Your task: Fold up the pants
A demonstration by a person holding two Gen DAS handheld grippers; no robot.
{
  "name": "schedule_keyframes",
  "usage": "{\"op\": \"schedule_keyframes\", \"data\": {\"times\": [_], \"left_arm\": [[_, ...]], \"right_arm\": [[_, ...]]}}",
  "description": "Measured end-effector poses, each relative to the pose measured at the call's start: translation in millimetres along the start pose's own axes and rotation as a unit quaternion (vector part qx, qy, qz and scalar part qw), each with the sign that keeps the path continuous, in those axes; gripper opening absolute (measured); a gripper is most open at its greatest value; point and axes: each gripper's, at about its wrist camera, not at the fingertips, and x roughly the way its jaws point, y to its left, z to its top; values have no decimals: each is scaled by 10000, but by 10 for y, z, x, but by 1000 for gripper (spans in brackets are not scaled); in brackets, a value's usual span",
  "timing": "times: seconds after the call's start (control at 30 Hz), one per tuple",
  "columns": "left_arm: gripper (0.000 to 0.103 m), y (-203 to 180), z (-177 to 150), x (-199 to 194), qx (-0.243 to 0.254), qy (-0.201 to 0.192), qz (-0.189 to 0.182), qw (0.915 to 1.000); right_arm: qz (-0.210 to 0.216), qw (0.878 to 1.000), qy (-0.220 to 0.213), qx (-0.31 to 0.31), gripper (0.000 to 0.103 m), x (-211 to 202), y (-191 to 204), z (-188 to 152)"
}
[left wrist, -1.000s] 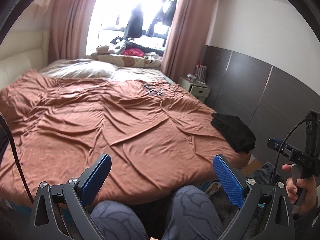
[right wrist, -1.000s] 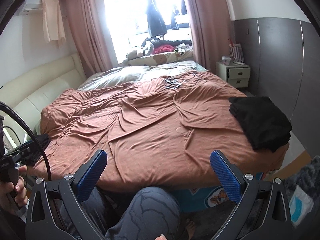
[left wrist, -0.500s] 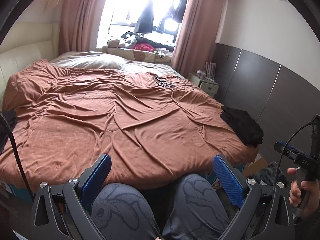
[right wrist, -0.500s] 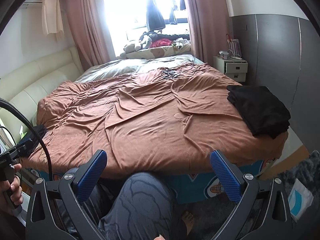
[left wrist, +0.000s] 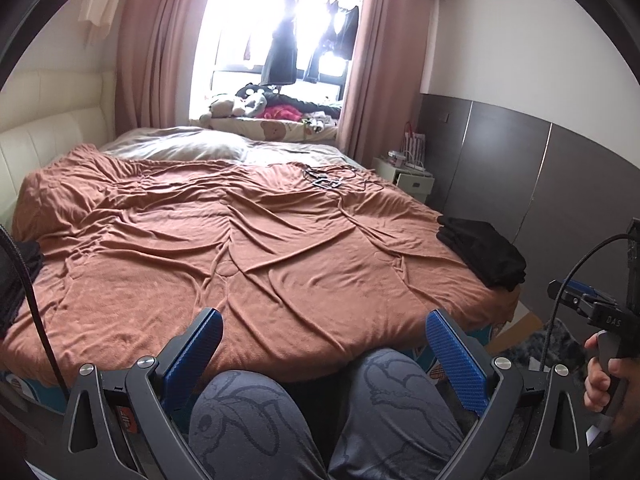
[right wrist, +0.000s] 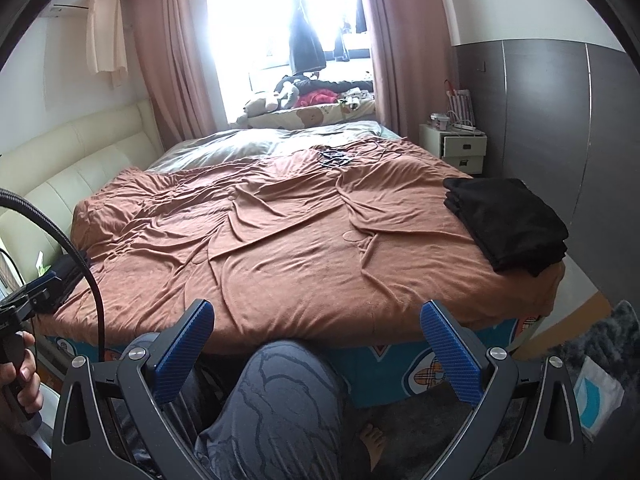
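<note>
My left claw (left wrist: pixel 322 354) and right claw (right wrist: pixel 316 346) both gape wide, grasping nothing. Folded black pants (right wrist: pixel 510 224) lie on the bed's (right wrist: pixel 300 248) right corner.

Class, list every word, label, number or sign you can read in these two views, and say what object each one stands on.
"DAS": white letters on the dark body of the right hand-held gripper, seen from the left wrist view.
Red label on the frame of the left hand-held gripper: print too blurred to read.
Printed patches on the teal bed base: pictures only, no readable words.
Nothing else legible.
</note>
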Motion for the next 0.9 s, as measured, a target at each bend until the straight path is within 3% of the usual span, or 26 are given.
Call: {"op": "schedule_keyframes", "data": {"times": [0.9], "left_arm": [[102,7,-40,-336,-40,-333,233,9992]], "right_arm": [[24,9999,-124,-50,103,-78,11,-132]]}}
